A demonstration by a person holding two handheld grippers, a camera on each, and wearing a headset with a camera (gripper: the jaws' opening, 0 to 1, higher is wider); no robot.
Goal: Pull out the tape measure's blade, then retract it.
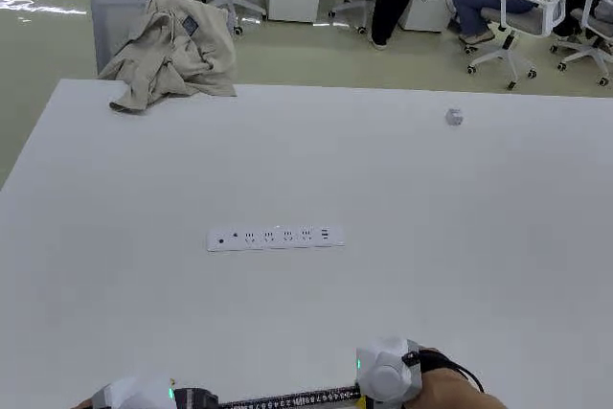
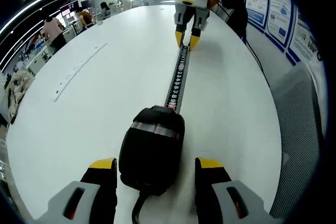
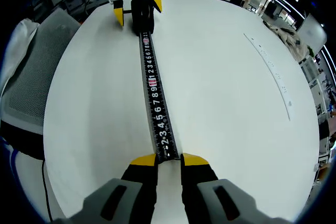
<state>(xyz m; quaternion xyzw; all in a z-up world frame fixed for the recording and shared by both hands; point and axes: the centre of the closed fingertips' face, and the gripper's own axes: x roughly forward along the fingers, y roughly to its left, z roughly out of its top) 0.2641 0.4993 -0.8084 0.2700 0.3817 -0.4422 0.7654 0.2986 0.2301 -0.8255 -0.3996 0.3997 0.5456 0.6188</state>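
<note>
The black plastic tape measure case (image 2: 152, 148) is seen lying on the white tabletop (image 1: 383, 170) near its front edge, straddled by the left gripper (image 2: 156, 174), whose jaws are spread w/ slim gaps left either side. The black blade w/ white numerals (image 3: 156, 108) is laid out flat, its end pinched by the right gripper (image 3: 169, 159). A white power strip (image 1: 276, 238) is seen further back, well apart.
</note>
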